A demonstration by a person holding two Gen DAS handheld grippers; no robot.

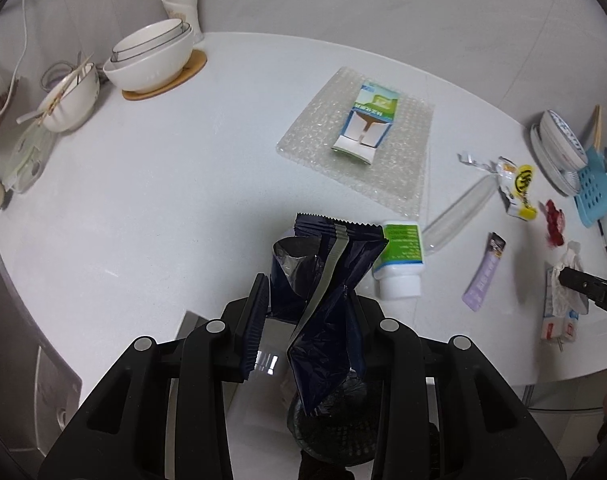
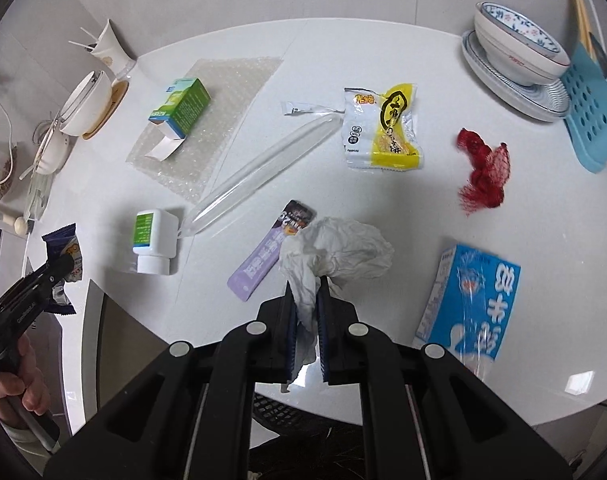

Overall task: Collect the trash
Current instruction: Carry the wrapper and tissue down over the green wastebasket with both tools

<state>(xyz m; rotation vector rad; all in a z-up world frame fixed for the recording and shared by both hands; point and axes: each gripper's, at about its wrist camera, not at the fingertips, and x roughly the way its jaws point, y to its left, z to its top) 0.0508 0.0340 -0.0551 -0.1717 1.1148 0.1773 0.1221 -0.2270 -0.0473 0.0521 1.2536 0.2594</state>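
Observation:
My left gripper [image 1: 307,304] is shut on a crumpled dark blue snack wrapper [image 1: 331,292], held above the near edge of the white table [image 1: 163,200]. My right gripper [image 2: 305,292] is shut on a crumpled white tissue [image 2: 339,248], lifted off the table. Loose trash lies on the table: a white bottle with a green label [image 2: 153,240], a purple sachet [image 2: 263,264], a clear plastic tube [image 2: 259,172], a yellow and white snack packet [image 2: 383,128], red netting [image 2: 483,164] and a blue tissue pack [image 2: 467,300].
A green carton [image 2: 181,106] lies on bubble wrap [image 2: 223,80]. Stacked white bowls [image 1: 151,60] and a cup with sticks [image 1: 183,4] stand at the far left. A patterned bowl on plates [image 2: 519,56] and a blue rack [image 2: 591,108] sit far right. A black mesh bin [image 1: 335,432] stands below the table edge.

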